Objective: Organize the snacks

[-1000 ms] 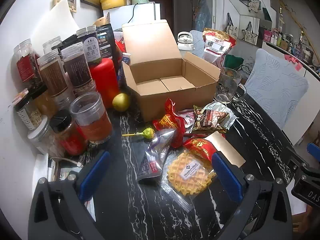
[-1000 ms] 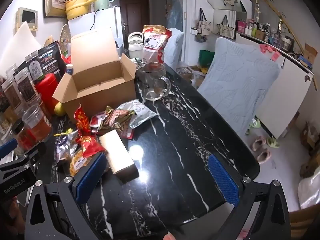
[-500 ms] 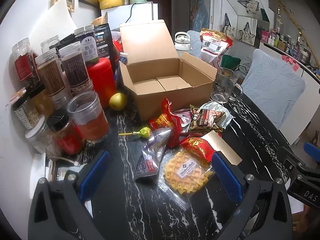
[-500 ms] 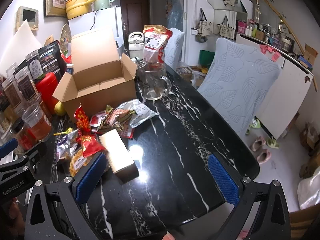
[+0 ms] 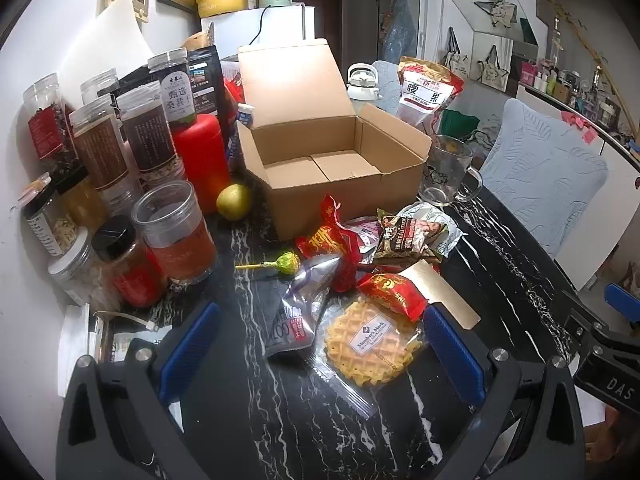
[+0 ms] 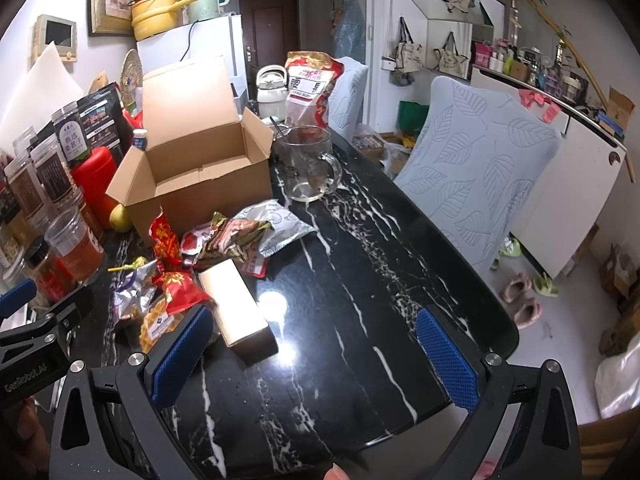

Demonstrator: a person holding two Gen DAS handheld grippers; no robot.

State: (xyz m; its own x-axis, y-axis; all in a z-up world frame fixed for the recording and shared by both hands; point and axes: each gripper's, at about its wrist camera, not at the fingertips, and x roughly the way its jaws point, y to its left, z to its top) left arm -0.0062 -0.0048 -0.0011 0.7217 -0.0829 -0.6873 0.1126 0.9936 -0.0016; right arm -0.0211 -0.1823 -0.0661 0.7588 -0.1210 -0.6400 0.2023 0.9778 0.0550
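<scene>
While both tools hang spread and empty-handed, the left tool [image 5: 320, 354] over the waffle pack [image 5: 370, 344] and the right tool [image 6: 312, 344] over bare tabletop [image 6: 360, 280], the cardboard box [image 5: 332, 160] stands open with nothing inside. Snack packets [image 5: 408, 232] lie heaped just before it.

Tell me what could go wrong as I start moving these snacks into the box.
The waffle pack lies partly under the red candy pack, so lifting it may drag that along. The glass mug stands right beside the cardboard box; a wide swing could knock it over.
</scene>
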